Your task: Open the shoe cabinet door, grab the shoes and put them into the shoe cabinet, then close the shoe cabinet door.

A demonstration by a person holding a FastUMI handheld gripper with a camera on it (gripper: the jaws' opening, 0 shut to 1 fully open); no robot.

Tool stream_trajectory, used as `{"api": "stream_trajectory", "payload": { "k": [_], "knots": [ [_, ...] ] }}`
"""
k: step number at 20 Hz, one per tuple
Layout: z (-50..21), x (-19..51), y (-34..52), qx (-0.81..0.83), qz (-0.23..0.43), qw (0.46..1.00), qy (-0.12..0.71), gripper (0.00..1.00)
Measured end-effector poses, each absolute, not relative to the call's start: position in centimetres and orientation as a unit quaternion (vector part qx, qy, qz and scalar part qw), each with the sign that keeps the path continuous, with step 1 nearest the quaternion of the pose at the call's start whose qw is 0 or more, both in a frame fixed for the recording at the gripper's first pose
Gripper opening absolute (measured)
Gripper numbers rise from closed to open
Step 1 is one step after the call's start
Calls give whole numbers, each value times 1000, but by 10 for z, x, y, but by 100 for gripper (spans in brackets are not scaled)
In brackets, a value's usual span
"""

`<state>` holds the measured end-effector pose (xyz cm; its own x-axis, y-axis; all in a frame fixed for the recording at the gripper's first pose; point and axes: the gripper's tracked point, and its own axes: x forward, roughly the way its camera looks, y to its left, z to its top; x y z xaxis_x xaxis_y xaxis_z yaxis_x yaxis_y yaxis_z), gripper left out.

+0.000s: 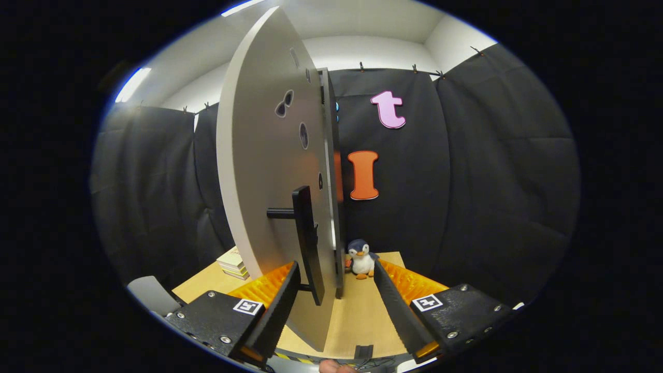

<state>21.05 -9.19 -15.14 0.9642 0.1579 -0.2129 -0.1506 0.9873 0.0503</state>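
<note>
On the wooden table, pale cabinet door ajar between spread hand-held gripper fingers.

The cabinet door stands edge-on between the spread fingers of the gripper, its handle just ahead of the left finger. A penguin toy sits on the table beyond, right of the door; stacked books lie left.

My claw stands with its fingers spread apart, and the pale grey cabinet door rises between them. The handle on this door is black. The toy penguin beyond is dark blue and white, with orange feet. The table top is light brown wood. The books have cream and yellowish covers.
</note>
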Motion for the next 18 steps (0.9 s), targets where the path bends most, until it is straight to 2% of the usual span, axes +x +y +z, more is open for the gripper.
{"api": "stream_trajectory", "payload": {
  "k": [13, 18],
  "knots": [
    [-146, 215, 40, -18, -3, 995, 102, 90],
    [-150, 228, 81, -21, -8, 994, 110, 89]
  ]
}}
